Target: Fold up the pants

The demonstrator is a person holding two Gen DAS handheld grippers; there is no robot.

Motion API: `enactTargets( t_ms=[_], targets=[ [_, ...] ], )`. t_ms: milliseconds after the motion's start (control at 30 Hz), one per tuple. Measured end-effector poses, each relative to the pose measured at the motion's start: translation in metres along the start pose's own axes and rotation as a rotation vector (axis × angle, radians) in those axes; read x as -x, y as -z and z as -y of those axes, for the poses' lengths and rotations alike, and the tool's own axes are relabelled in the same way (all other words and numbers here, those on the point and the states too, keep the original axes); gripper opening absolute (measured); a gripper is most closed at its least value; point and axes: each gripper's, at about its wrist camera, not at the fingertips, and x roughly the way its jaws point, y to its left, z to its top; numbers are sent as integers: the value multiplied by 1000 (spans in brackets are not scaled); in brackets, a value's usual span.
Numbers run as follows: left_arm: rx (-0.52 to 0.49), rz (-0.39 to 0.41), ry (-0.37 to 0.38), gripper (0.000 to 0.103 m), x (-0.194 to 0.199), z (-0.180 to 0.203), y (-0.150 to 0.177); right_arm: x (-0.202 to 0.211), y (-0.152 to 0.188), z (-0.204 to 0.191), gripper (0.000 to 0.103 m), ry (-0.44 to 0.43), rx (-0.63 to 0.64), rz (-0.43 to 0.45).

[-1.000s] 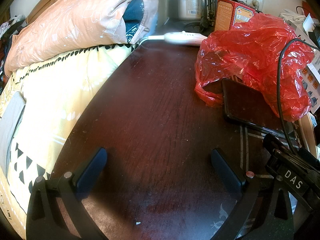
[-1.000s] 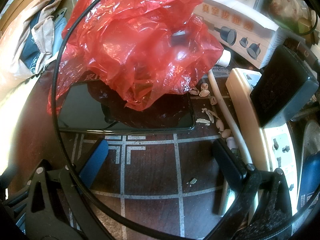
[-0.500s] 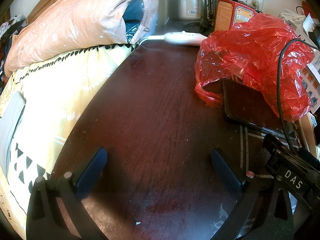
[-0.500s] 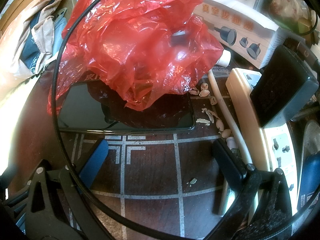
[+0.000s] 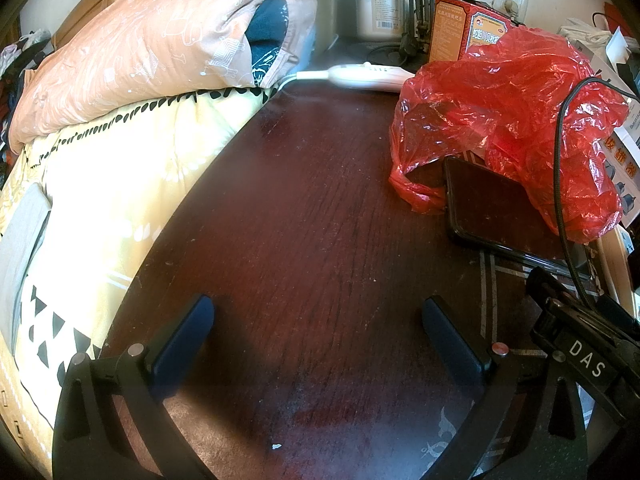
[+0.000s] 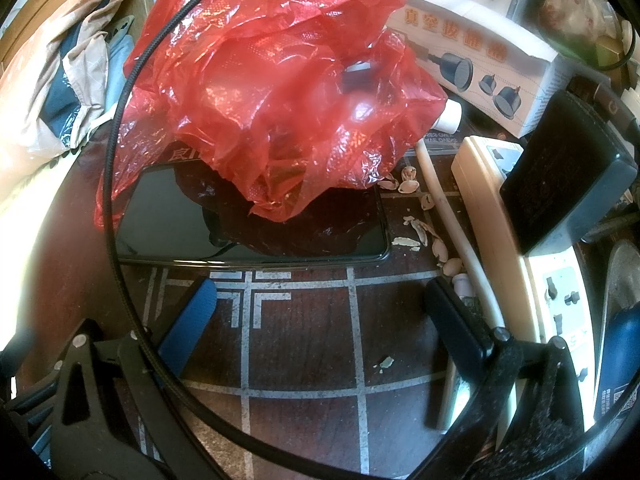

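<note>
My left gripper (image 5: 318, 320) sits low over the dark wooden table (image 5: 312, 208), its two fingers spread wide with nothing between them but bare wood. My right gripper (image 6: 320, 300) is likewise spread and empty, parked over the white line pattern inlaid in the tabletop. A black cable (image 6: 116, 184) loops in a big arc across the right wrist view.

Just beyond the right fingers lies a black phone (image 6: 168, 220), flat on the table, its far part covered by a crumpled red plastic bag (image 6: 272, 92). Nut shells (image 6: 416, 228) are scattered beside the phone (small pale scraps), and to their right a cream power strip (image 6: 484, 200) carries a black adapter (image 6: 564, 176). Behind the bag stands a white carton (image 6: 480, 52) printed with cup-shaped devices.

In the left wrist view, a yellow bedspread (image 5: 120, 184) runs along the table's left edge. Farther back an orange quilt (image 5: 132, 52) is heaped on it, and a white handheld controller (image 5: 368, 77) lies at the far end of the table.

As for the pants, I see a grey fabric piece (image 5: 22, 236) on the bed at the far left; I cannot tell if that is them.
</note>
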Motion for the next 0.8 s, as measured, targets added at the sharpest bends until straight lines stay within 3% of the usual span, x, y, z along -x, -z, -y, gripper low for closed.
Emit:
enactTargets(
  t_ms=[800],
  targets=[
    [2, 1, -2, 103, 0, 0, 0, -1, 0, -1, 103, 0, 0, -1]
  ],
)
